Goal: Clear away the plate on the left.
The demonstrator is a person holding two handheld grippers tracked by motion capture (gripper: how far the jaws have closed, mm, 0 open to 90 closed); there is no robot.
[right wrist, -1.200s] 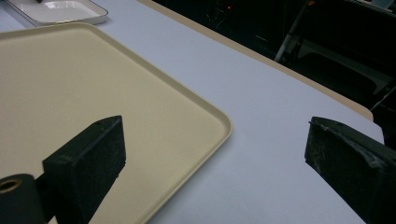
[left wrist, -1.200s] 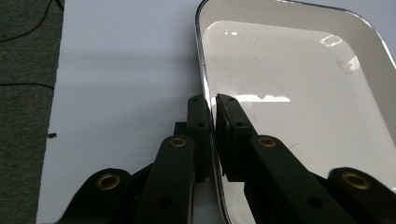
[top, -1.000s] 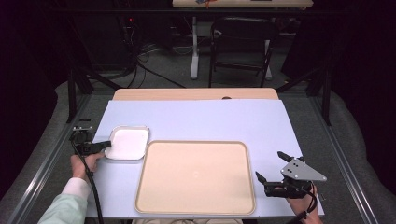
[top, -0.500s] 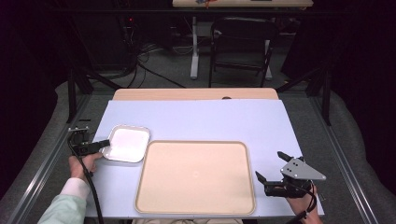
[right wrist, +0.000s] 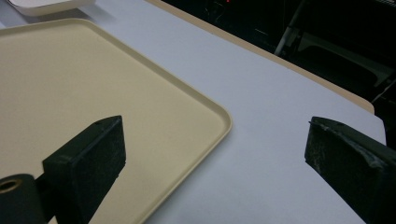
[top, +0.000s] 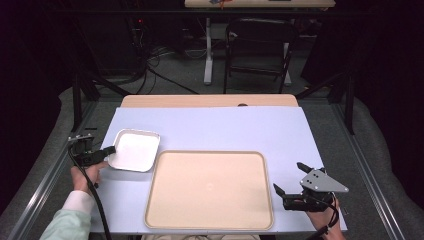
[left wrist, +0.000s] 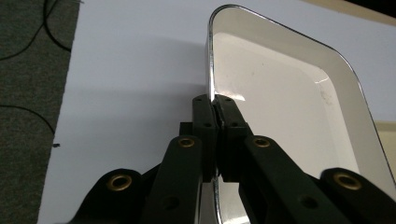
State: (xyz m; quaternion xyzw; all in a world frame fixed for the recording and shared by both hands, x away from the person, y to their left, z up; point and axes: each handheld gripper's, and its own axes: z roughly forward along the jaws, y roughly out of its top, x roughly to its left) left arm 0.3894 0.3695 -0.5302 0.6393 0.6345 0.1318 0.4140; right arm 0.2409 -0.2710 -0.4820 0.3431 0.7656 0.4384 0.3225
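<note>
Left gripper (top: 109, 149): at the table's left edge, jaws clamped together on the near-left rim of the white dish; in the left gripper view (left wrist: 215, 122), rim pinched between the two black pads.
White dish (top: 133, 149): shallow, rectangular with rounded corners, empty; on the pale blue cover, left of centre, its near-right corner just beside or over the tray's far-left corner; in the left gripper view (left wrist: 289, 102), shiny metal rim, white inside.
Right gripper (top: 292, 179): near-right corner of the table, grey plate on top, jaws wide apart, holding nothing; in the right gripper view (right wrist: 215, 154), hovering over the tray's right edge.
Tray (top: 210, 190): beige, large, empty, at the near middle of the table.
Table cover (top: 225, 130): pale blue, flat.
</note>
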